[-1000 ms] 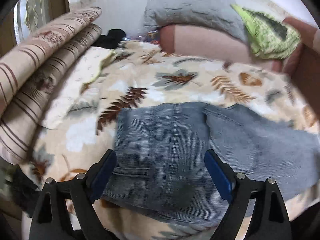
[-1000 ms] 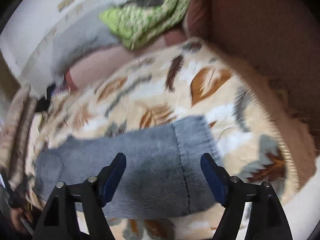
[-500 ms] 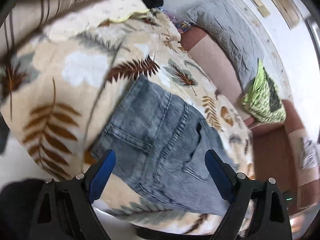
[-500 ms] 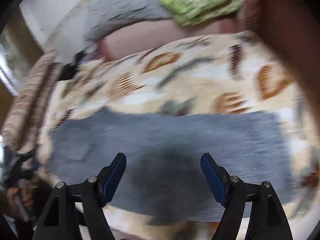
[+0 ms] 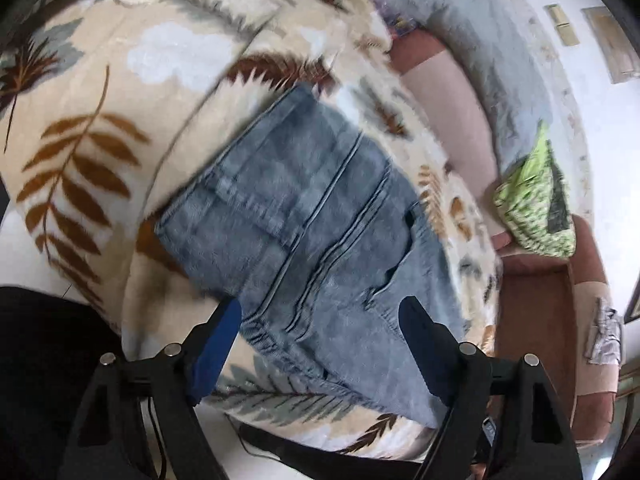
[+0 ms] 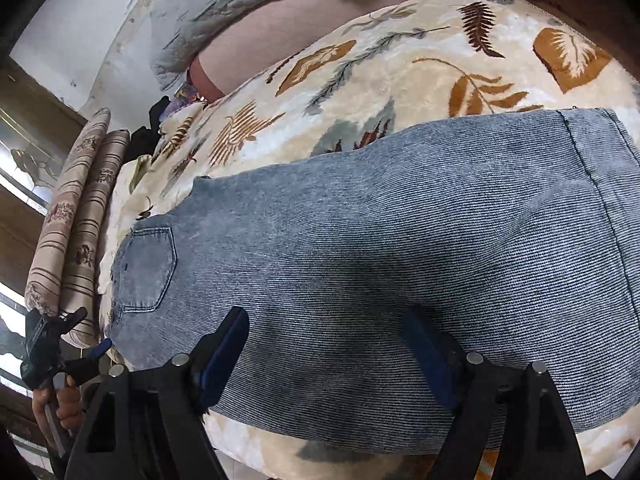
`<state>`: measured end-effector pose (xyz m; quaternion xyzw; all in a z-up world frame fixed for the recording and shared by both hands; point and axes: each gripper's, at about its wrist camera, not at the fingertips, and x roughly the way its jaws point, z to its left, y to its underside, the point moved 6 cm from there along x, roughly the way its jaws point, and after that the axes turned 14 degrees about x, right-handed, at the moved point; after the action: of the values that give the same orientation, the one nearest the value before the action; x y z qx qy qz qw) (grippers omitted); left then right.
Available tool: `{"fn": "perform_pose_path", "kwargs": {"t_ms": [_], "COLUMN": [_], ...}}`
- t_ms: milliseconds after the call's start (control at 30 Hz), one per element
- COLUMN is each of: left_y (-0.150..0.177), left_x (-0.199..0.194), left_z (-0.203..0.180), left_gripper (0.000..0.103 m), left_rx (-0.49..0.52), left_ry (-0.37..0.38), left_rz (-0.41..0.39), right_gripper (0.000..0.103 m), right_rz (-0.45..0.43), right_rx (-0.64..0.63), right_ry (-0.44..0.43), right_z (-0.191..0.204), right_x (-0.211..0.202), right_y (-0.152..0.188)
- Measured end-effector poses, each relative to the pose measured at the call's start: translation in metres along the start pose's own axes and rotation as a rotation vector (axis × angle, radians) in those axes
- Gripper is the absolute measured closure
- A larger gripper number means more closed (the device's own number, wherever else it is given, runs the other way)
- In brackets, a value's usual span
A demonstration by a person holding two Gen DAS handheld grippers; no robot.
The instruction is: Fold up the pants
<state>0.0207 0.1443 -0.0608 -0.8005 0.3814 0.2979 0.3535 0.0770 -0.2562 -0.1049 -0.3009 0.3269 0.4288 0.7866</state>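
Both hand-held grippers sit wide open with nothing in them; left hand-held gripper hangs over the waistband end of the pants, right hand-held gripper hovers over the leg, near the front edge; the jeans lie flat across the leaf-print blanket on the bed, back pocket facing up, hem off to the right; pillows behind.
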Motion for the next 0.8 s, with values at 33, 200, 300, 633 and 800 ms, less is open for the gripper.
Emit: {"fn": "perform_pose_path", "kwargs": {"t_ms": [33, 200, 300, 633, 800], "left_y": [0.001, -0.006, -0.012, 0.024, -0.001], "left_x": [0.001, 0.010, 0.002, 0.002, -0.061], "left_z": [-0.001, 0.000, 0.006, 0.022, 0.002], "left_gripper": [0.022, 0.057, 0.094, 0.080, 0.049], "left_rx": [0.000, 0.033, 0.069, 0.162, 0.227], "left_ry": [0.000, -0.063, -0.124, -0.310, -0.336], "left_rz": [-0.001, -0.029, -0.050, -0.051, -0.215], "right_gripper": [0.020, 0.020, 0.020, 0.020, 0.020], "right_rz": [0.000, 0.004, 0.009, 0.055, -0.010], "right_rx": [-0.010, -0.011, -0.021, -0.108, -0.167], "right_ry": [0.006, 0.014, 0.030, 0.170, 0.164], "right_z": [0.001, 0.002, 0.002, 0.013, 0.063], "right_x": [0.000, -0.004, -0.003, 0.004, -0.019], "right_y": [0.001, 0.003, 0.003, 0.004, -0.016]}}
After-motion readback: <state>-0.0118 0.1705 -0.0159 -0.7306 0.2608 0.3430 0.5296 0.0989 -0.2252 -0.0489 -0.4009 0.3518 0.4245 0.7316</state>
